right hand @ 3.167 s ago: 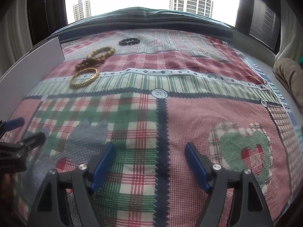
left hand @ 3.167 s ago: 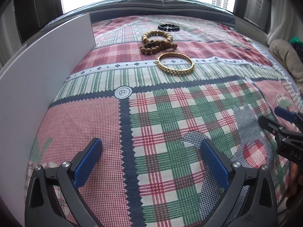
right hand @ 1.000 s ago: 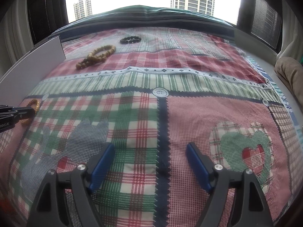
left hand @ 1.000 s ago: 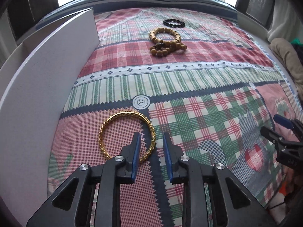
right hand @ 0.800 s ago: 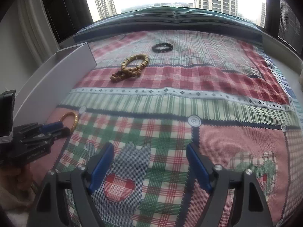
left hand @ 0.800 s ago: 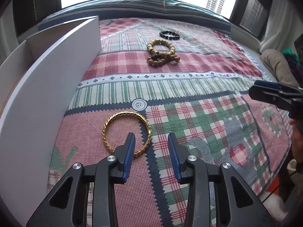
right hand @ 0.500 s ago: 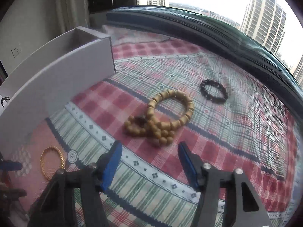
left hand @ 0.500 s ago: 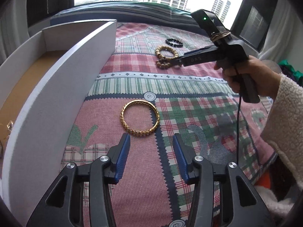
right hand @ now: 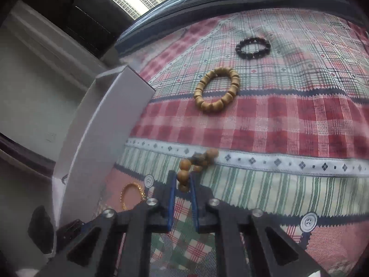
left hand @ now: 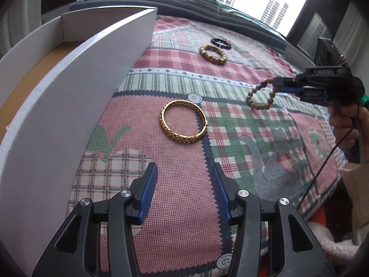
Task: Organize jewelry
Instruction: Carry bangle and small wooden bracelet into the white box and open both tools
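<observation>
Newly lifted bead bracelet (left hand: 259, 97) over quilt (left hand: 184, 207)

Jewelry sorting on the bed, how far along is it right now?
Early stage. The gold bangle lies on the quilt beside the white box, not in it. The right gripper is shut on a round-bead wooden bracelet, lifted off the quilt. The left gripper is open and empty. The chunky tan bracelet and black bead bracelet lie untouched further back.
</observation>
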A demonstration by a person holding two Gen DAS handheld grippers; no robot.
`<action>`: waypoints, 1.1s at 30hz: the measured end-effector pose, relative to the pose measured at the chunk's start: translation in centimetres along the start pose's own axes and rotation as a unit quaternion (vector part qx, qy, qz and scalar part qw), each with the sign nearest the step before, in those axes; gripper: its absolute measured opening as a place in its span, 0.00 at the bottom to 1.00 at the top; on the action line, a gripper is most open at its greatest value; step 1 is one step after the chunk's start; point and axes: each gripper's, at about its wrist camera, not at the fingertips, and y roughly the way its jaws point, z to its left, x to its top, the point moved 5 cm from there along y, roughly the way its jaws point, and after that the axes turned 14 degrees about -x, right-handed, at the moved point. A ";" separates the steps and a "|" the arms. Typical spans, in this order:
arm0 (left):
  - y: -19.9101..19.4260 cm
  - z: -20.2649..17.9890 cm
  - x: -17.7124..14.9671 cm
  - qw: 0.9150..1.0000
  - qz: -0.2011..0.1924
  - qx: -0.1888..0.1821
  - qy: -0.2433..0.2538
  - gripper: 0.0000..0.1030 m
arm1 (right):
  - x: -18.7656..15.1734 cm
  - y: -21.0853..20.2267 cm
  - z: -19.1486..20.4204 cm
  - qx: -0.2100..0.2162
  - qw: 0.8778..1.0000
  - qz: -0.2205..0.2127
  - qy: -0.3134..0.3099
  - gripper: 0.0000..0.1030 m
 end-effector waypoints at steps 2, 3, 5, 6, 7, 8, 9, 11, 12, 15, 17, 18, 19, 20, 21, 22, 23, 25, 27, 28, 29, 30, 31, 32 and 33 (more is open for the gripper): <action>0.3 -0.2 -0.2 1.000 0.004 0.001 0.002 0.48 | -3.4 -1.1 -2.3 0.013 0.999 0.009 0.047 0.12; 0.3 -0.2 -0.3 1.000 0.006 0.002 0.004 0.49 | -5.1 -1.4 -3.6 0.003 0.998 0.012 0.066 0.13; 0.5 -0.1 -0.5 1.000 0.012 0.005 0.007 0.50 | -8.1 -2.2 -6.4 -0.077 0.995 -0.002 0.068 0.16; 0.6 -0.2 -0.5 1.000 0.013 0.006 0.009 0.50 | -9.3 -2.8 -7.3 -0.130 0.990 -0.018 0.053 0.26; 0.6 -0.2 -0.5 1.000 0.015 0.007 0.012 0.51 | -10.4 -3.6 -8.2 -0.165 0.985 -0.033 0.048 0.34; 0.7 -0.5 -0.4 1.000 0.017 0.007 0.017 0.51 | -11.6 -4.4 -8.9 -0.179 0.981 -0.048 0.055 0.38; 0.8 -0.8 -0.2 0.999 0.020 0.006 0.025 0.51 | -12.6 -5.3 -9.5 -0.176 0.980 -0.063 0.067 0.38; 1.1 -1.7 0.3 0.999 0.025 0.005 0.045 0.51 | -14.3 -6.4 -9.9 -0.166 0.979 -0.087 0.084 0.38; 1.3 -2.3 0.7 0.998 0.028 0.003 0.059 0.51 | -15.1 -6.8 -9.9 -0.169 0.977 -0.099 0.089 0.38; 2.5 -4.6 1.9 0.993 0.043 -0.006 0.110 0.51 | -16.1 -7.5 -9.9 -0.173 0.972 -0.131 0.096 0.39; 4.3 -5.4 2.5 0.989 0.060 0.002 0.132 0.51 | -16.8 -7.7 -9.2 -0.169 0.971 -0.144 0.089 0.39; 5.3 -5.3 2.9 0.988 0.070 0.007 0.136 0.51 | -16.8 -7.6 -8.7 -0.166 0.972 -0.145 0.082 0.39; 6.2 -5.0 3.2 0.988 0.076 0.014 0.136 0.49 | -16.8 -7.4 -8.2 -0.161 0.974 -0.144 0.074 0.39; 7.0 -4.7 3.5 0.987 0.080 0.023 0.136 0.47 | -16.7 -7.3 -7.8 -0.157 0.975 -0.141 0.066 0.39; 7.7 -4.3 3.7 0.986 0.085 0.034 0.137 0.44 | -16.9 -7.7 -7.4 -0.153 0.976 -0.142 0.057 0.39; 8.3 -3.9 3.8 0.985 0.089 0.045 0.139 0.41 | -16.6 -8.0 -6.9 -0.152 0.977 -0.145 0.047 0.39; 8.8 -3.5 3.8 0.984 0.094 0.054 0.140 0.40 | -16.7 -8.2 -6.4 -0.152 0.977 -0.147 0.032 0.39; 8.9 -3.4 4.0 0.985 0.088 0.048 0.140 0.39 | -15.5 -8.6 -5.2 -0.151 0.978 -0.143 -0.012 0.39; 8.8 -3.3 4.1 0.986 0.089 0.043 0.136 0.30 | -13.6 -8.0 -4.1 -0.156 0.977 -0.126 -0.073 0.39; 8.7 -3.3 4.2 0.986 0.088 0.043 0.135 0.12 | -12.6 -7.2 -3.7 -0.164 0.974 -0.118 -0.104 0.39; 8.7 -3.3 4.2 0.986 0.090 0.040 0.134 0.04 | -11.4 -6.0 -3.3 -0.176 0.969 -0.103 -0.139 0.39; 8.7 -3.3 4.2 0.987 0.091 0.036 0.128 0.03 | -10.4 -4.7 -3.1 -0.182 0.965 -0.091 -0.166 0.39; 8.6 -3.2 4.2 0.988 0.090 0.032 0.119 0.03 | -9.4 -3.3 -2.9 -0.181 0.962 -0.078 -0.187 0.39; 8.3 -3.0 4.1 0.990 0.088 0.026 0.110 0.03 | -8.6 -2.0 -3.0 -0.179 0.960 -0.063 -0.206 0.39; 8.3 -3.0 4.0 0.991 0.087 0.019 0.100 0.02 | -8.0 -0.8 -3.0 -0.181 0.957 -0.051 -0.222 0.39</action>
